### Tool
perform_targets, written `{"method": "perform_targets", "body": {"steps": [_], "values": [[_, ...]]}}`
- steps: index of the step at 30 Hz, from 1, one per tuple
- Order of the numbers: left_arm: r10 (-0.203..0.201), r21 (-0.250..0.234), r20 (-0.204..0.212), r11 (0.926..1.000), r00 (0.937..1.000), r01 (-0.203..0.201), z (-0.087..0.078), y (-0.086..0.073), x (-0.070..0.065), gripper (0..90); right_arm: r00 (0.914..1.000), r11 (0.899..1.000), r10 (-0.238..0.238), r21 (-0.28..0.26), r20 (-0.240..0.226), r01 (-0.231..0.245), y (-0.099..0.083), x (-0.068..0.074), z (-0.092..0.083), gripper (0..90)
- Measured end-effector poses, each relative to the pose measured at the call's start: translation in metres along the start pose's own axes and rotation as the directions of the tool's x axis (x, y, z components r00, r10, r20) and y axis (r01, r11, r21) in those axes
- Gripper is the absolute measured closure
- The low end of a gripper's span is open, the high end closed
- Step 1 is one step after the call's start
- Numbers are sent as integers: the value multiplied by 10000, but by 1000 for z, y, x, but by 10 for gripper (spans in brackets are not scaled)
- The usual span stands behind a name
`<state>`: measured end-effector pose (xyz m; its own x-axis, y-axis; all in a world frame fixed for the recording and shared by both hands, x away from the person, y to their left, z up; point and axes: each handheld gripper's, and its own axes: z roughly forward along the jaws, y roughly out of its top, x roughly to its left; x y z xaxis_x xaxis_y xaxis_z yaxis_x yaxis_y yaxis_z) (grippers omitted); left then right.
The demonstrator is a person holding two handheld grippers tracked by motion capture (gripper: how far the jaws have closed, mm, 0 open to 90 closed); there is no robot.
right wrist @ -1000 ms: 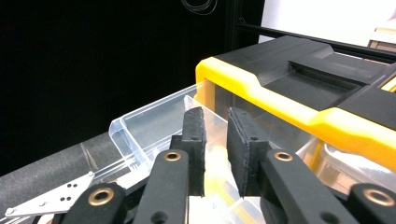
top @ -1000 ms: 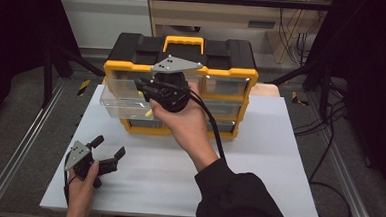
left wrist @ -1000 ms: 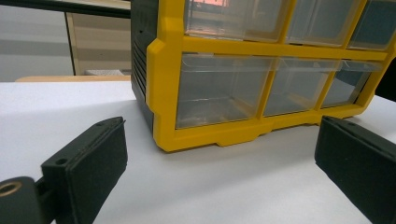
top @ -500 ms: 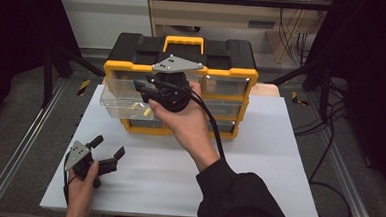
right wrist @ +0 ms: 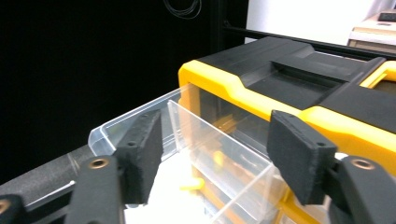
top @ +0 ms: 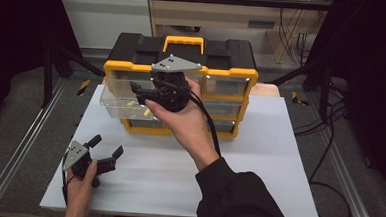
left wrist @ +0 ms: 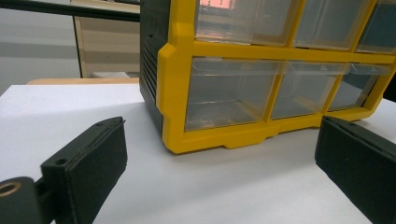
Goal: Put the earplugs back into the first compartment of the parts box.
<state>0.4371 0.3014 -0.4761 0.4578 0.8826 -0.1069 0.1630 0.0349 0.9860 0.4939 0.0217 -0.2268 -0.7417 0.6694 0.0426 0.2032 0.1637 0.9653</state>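
Inside open drawer [right wrist: 154,135], perhaps yellow pieces [right wrist: 192,185]

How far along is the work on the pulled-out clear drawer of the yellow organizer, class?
Done: the clear drawer stands pulled out of the yellow organizer, with small yellow pieces lying inside. In hand: the right gripper hovers over the drawer, its jaws just opened, nothing between them. Left: probably pushing the drawer shut; the left gripper waits open on the white board.
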Motion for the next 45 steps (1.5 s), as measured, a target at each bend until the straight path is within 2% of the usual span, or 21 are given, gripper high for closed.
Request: {"method": "perform_targets", "body": {"steps": [9,15,18,25,29,31,38,45], "values": [[91,55,54,9999,9999,-91,0,1,-3,20,9980,9996,-198,-213,608,211,0,-6,-5,146],[260,139,105,9996,9996,-262,0,1,-6,20,9963,9989,-13,-460,855,52,-4,-13,-7,88],[313,164,78,9994,9995,-315,-2,0,-5,19,9949,9985,-166,-508,994,217,-8,-17,-7,71],[199,62,-75,9998,9998,-198,-3,0,-4,19,9959,9970,93,-774,900,-23,-15,-24,-15,62],[315,128,-62,9994,9995,-314,-3,0,-6,19,9957,9964,166,-848,916,-88,-20,-29,-24,60],[332,142,-45,9993,9994,-332,-2,0,-7,19,9952,9965,69,-837,973,12,-22,-33,-29,57],[373,169,11,9992,9993,-373,-1,0,-8,18,9913,9958,289,-900,1285,-174,-27,-47,-46,57],[324,124,14,9994,9995,-324,-2,0,-8,19,9883,9955,273,-933,1501,-133,-29,-53,-57,50]]}}
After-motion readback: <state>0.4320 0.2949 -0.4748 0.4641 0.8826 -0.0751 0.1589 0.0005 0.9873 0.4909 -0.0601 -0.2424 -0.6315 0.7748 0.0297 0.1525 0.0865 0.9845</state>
